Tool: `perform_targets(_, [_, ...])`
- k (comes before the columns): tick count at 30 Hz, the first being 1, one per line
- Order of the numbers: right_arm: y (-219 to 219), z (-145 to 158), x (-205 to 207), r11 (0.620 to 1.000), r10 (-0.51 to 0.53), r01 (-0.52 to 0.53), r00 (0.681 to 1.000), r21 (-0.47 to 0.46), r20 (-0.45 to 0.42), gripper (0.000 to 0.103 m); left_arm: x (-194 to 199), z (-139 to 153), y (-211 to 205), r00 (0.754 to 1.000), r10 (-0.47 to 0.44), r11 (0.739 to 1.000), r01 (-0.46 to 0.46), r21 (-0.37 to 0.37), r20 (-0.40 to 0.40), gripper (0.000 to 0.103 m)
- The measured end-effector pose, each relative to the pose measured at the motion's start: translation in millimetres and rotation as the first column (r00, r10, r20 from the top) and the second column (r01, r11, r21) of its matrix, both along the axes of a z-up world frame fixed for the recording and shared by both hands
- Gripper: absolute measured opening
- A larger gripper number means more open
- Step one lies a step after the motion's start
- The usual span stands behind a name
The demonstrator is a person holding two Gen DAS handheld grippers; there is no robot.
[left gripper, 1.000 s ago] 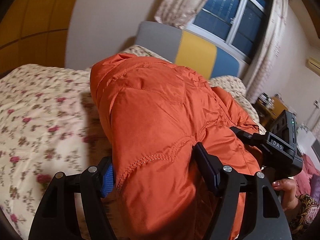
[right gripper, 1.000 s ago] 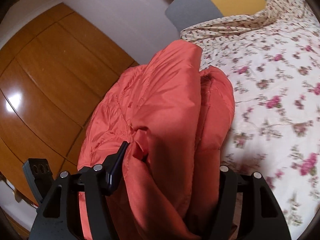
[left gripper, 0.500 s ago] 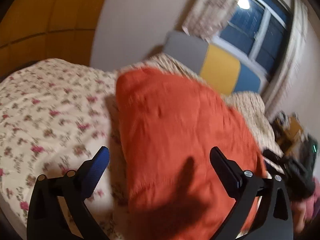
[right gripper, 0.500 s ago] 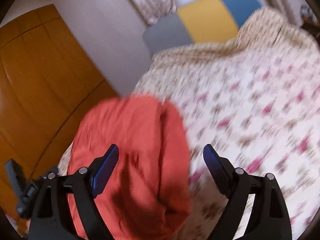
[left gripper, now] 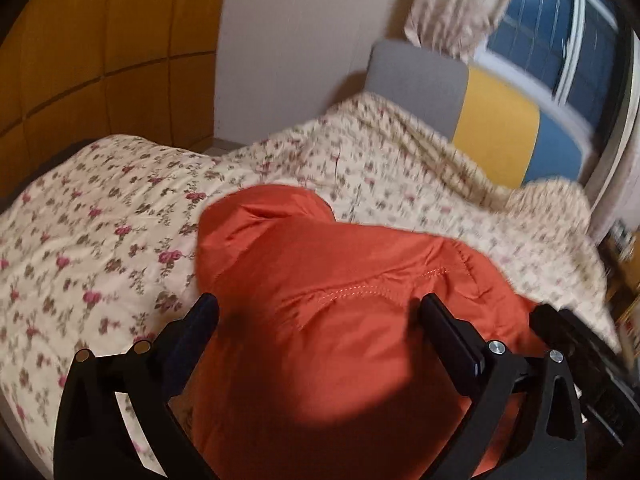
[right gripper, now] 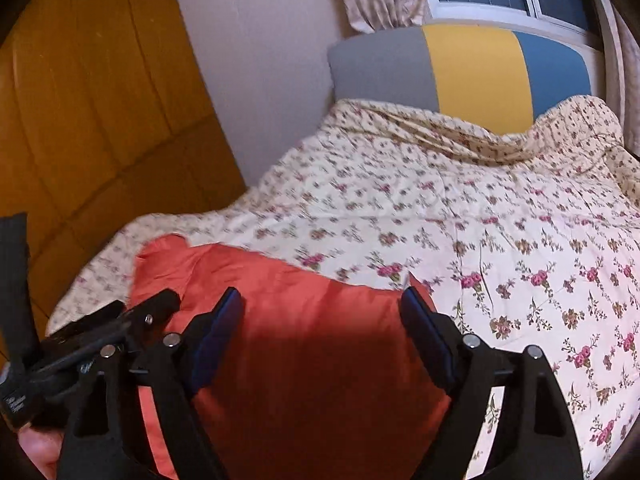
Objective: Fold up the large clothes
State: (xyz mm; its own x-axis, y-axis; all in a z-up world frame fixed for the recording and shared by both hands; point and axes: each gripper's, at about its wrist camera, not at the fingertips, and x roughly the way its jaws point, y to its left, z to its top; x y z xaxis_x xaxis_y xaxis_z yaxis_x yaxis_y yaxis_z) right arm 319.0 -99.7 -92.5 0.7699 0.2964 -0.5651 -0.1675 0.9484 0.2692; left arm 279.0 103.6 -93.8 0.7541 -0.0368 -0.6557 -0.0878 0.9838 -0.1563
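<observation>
The orange padded jacket [left gripper: 352,320] lies in a folded bundle on the floral quilt [left gripper: 100,240] at the near part of the bed, well short of the grey, yellow and blue headboard [right gripper: 460,68]. It rests there by its own weight, with nothing pinching it. The left gripper [left gripper: 320,316] stands with its jaws spread wide above the bundle, and neither pad touches the cloth. The right gripper [right gripper: 322,312] also stands apart from the fabric; its jaws have just drawn in a little but remain well spread with nothing pressed between them. Each gripper shows in the other's view at the bundle's outer side, so the two flank the jacket, probably because both have let go of one fold together.

In the left wrist view the jacket's rounded, hood-like end [left gripper: 272,216] points away toward the headboard and slightly left, and the long axis seems to run from the person toward that end. In the right wrist view the far edge [right gripper: 280,268] runs slantwise across the quilt. A stitched seam [left gripper: 380,284] crosses the top layer from side to side. The bundle looks thick and puffy, so it may spring open if left unpressed.
</observation>
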Motion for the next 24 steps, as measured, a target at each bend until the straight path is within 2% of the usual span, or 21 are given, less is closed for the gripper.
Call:
perform_targets(2, [-1,-18,6,1.0,-0.003,0.003,0.999,-0.007,-0.047,0.078,10,-14,-1,0.999,-0.006,1.0,0.006,-0.001,-0.04,0.1])
perform_targets(5, [-5,-40,14,1.0,0.0,0.0,0.998,0.005,-0.062,0.078,14,-23,0,0.999,-0.003,0.999,0.002,-0.041,-0.032,0.1])
perform_targets(11, [-12,-60,18,0.999,-0.014,0.017,0.997,0.031,-0.077,0.078,20,-34,-17,1.0,0.012,0.999,-0.012,0.033,-0.019,0.1])
perform_targets(24, [-9,-70,19,0.999,-0.029,0.032,0.995,0.029,-0.095,0.079,24,-46,-26,0.999,0.033,0.992,-0.031,0.124,-0.012,0.1])
